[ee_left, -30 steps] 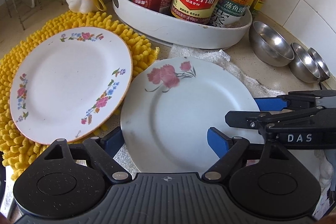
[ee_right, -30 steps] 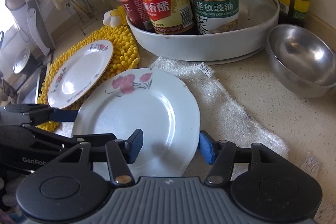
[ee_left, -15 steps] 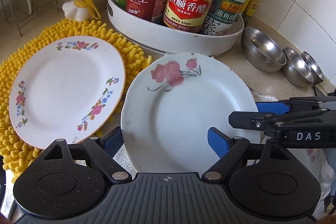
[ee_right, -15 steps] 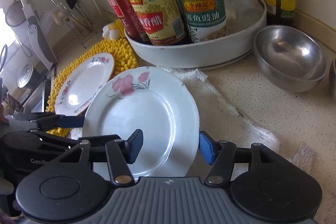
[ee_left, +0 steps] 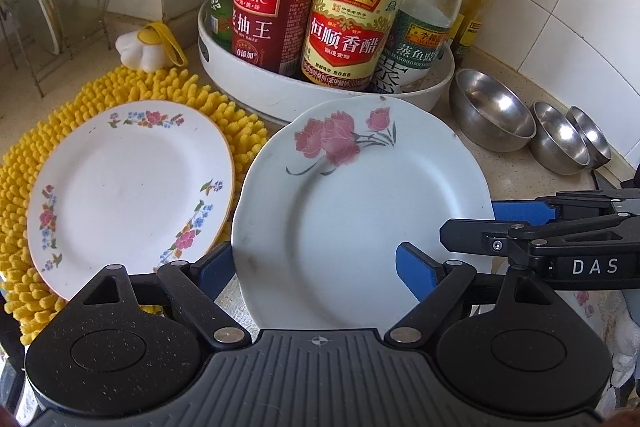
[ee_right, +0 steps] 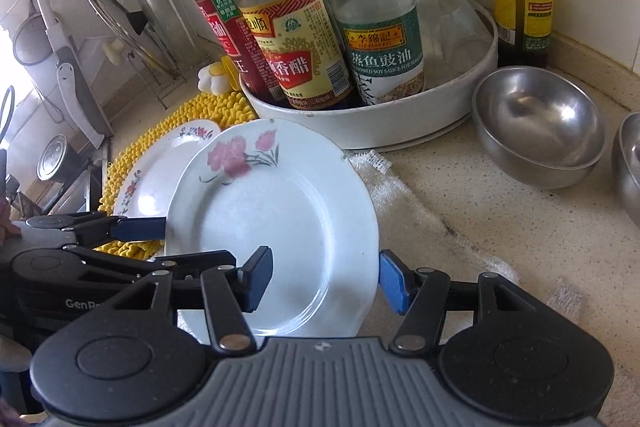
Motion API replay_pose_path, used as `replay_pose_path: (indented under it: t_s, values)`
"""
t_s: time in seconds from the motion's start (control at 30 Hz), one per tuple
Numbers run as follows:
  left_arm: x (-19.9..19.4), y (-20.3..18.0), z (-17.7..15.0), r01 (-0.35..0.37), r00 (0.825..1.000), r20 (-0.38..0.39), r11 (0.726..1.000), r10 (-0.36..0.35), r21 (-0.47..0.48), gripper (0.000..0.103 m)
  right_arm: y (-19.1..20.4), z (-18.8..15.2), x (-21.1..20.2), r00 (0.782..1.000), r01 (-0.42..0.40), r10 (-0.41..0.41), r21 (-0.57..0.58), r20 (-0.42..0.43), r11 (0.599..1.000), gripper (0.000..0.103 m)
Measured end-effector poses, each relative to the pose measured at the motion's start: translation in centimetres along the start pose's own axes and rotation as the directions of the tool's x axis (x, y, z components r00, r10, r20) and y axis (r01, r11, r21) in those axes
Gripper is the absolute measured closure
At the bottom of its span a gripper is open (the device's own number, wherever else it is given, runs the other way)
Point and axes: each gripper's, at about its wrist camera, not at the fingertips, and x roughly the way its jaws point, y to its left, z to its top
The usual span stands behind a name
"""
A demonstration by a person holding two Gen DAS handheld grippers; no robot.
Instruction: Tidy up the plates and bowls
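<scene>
Looking along our left gripper (ee_left: 316, 269), we see its blue fingers spread on either side of the pale plate with the pink flower (ee_left: 360, 211), one finger at the plate's left rim and the other over its lower right face; whether the pads press the plate we cannot tell. Our right gripper (ee_right: 324, 277) likewise straddles this plate, its left finger lying over the plate's face and its right finger just at the right rim, and here too we cannot tell if it clamps. Each gripper appears sideways in the other's view. The plate is tilted, its far edge raised toward the bottles, above a white cloth (ee_right: 420, 203) spread on the speckled table (ee_right: 520, 227). Just left of it a second plate with small flower sprigs (ee_left: 124, 191) lies flat on a yellow shaggy mat (ee_left: 224, 115), the two plates close at their rims. Farther back a white round tray (ee_left: 280, 95) holds several sauce bottles (ee_left: 348, 7), with one more bottle standing by the tiled wall. To the right of the tray sit three steel bowls (ee_left: 490, 115), the largest nearest the tray and two smaller ones touching each other beyond it.
</scene>
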Motion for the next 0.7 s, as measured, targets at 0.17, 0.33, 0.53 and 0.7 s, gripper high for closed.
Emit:
replay_pose_path:
  t_s: [0.17,0.33,0.53,0.7]
  values:
    - [-0.4,-0.6,0.2,0.010,1.000,0.008,1.000,-0.010,0.021,0.013,-0.1,-0.2,-0.7,1.000,0.011,-0.012,0.016,0.008,1.000,0.042]
    - [-0.5,-1.2,0.2,0.018,1.000,0.007,0.999,-0.018,0.039,0.013,-0.3,-0.5,-1.5,1.000,0.023,-0.023,0.034,0.017,0.999,0.042]
    - [-0.8,-1.5,0.3,0.019,1.000,0.016,0.998,-0.020,0.055,0.012,-0.2,-0.8,-2.3,0.999,0.024,-0.025,0.047,0.026,0.999,0.042]
    - [-1.0,-2.0,0.2,0.028,0.999,0.017,0.997,-0.029,0.071,0.011,-0.2,-1.4,-2.9,0.999,0.030,-0.031,0.063,0.023,0.998,0.042]
